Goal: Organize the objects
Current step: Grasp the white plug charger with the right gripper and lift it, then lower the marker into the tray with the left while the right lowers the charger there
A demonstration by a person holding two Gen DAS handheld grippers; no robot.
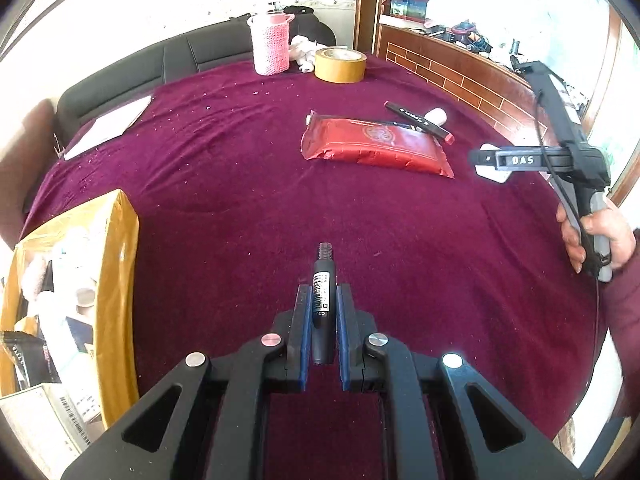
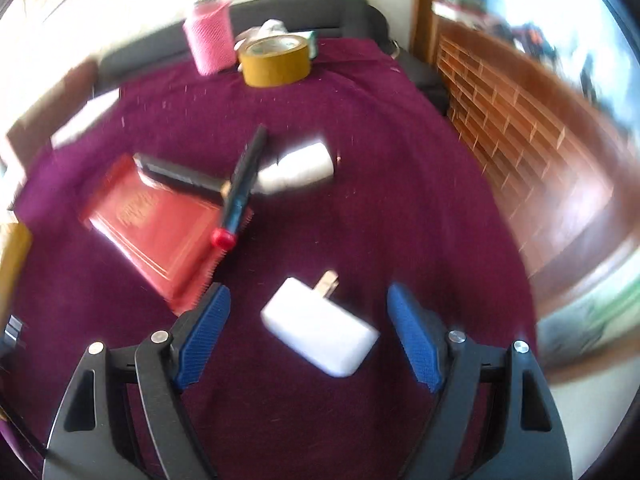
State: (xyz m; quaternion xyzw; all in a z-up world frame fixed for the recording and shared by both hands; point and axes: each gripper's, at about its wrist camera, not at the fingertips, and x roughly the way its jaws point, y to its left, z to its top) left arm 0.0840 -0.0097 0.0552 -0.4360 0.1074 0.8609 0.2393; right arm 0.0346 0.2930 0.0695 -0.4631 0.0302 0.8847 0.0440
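Between my spread right gripper (image 2: 308, 336) jaws: white plastic plug adapter (image 2: 320, 330); centre before closing (left gripper (image 1: 323, 312) clamps black pen (image 1: 323, 304)).

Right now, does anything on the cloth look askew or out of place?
Yes: a black marker with a red cap lies crossed over another dark pen, half on the red packet. White crumbs speckle the maroon cloth toward its far left side.
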